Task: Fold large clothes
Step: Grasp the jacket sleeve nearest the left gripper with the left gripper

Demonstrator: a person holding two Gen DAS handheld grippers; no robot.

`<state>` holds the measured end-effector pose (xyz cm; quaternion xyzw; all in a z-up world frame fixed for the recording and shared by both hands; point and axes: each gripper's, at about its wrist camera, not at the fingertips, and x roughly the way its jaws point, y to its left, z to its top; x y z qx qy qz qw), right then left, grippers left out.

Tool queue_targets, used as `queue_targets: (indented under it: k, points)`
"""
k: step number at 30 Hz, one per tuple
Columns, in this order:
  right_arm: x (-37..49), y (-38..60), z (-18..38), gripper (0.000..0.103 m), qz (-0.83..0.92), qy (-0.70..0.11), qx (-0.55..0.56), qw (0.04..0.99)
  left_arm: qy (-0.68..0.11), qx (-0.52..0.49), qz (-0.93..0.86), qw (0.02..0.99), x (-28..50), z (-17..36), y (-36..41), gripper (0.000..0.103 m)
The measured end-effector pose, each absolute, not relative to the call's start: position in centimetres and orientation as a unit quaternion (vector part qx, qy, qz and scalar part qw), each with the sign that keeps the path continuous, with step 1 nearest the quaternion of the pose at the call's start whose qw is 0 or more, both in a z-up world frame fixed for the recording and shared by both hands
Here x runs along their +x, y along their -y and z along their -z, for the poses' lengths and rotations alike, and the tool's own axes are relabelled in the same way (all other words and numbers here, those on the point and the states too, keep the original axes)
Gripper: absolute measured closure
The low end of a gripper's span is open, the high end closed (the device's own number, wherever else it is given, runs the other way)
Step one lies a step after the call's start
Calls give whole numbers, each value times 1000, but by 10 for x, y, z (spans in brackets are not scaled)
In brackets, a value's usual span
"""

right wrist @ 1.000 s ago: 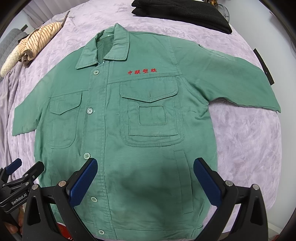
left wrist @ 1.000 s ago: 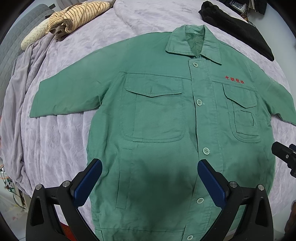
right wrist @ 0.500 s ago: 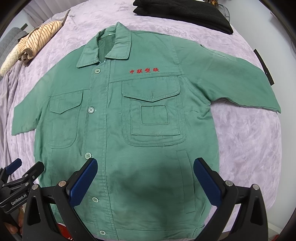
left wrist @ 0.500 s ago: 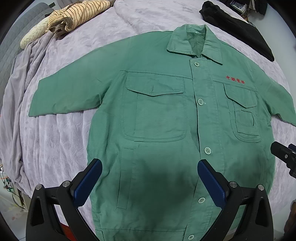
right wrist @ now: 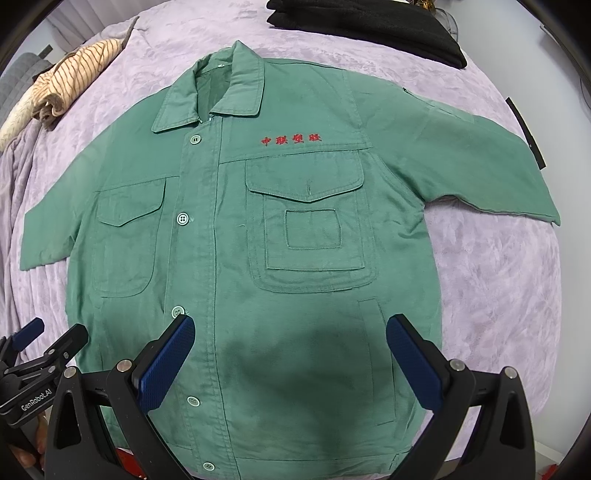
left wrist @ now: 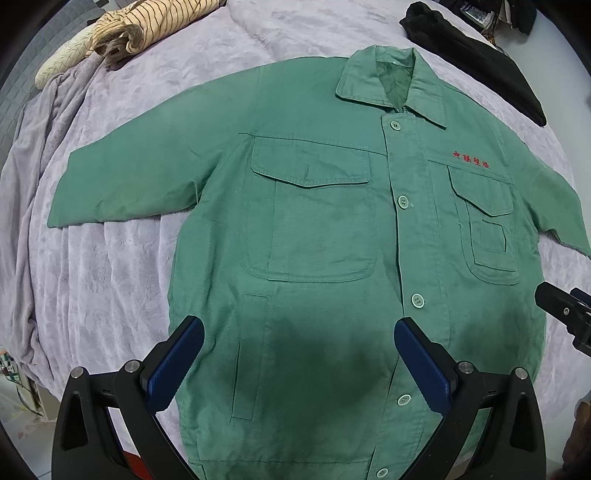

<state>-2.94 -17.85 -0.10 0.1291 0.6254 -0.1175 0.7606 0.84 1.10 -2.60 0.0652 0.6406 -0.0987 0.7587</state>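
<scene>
A green work jacket [left wrist: 325, 229] [right wrist: 258, 240] lies flat and buttoned on a lilac bed cover, collar away from me, both sleeves spread sideways. Red embroidered characters [right wrist: 291, 139] sit above one chest pocket. My left gripper [left wrist: 299, 358] hovers open over the jacket's lower left half, nothing between its blue pads. My right gripper [right wrist: 290, 350] hovers open over the lower right half, also empty. Each gripper shows at the edge of the other's view: the left gripper [right wrist: 37, 354] and the right gripper [left wrist: 565, 310].
A striped beige garment [left wrist: 147, 26] [right wrist: 70, 77] lies bunched at the far left of the bed. A folded black garment [right wrist: 369, 26] [left wrist: 476, 62] rests beyond the collar at the far right. A grey blanket [left wrist: 33, 155] drapes over the left bed edge.
Both grippers have drifted slightly, so the jacket sits a little lower and nearer in both views. Jaws stay open; the jacket has not moved.
</scene>
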Motion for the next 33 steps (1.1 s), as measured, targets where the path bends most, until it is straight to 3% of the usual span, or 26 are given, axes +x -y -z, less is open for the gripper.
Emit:
queue_targets:
  k: [8,18,27,29,31,32,33]
  points:
    - [-19,162,20,0,71,-631,176,752,-639,-17,116,760,33,56,-58,0]
    - [3,88,59,0,10,-663,150,734,-568,-179,29,803,112,97,-232,0]
    - [24,42,71,0,-20,-652,126,748,-518,-260,-26,815,174,134,-316,0]
    - [27,38,69,0,-22,-644,120,755,-503,-245,-55,827,185,131,-327,23]
    - [27,37,66,0,-22,-638,118,760,-503,-250,-67,824,196,135,-342,89]
    - [27,38,66,0,-21,-636,120,762,-501,-264,-57,822,199,136,-350,95]
    - [19,45,62,0,-23,-637,127,760,-490,-281,-45,824,198,134,-354,95]
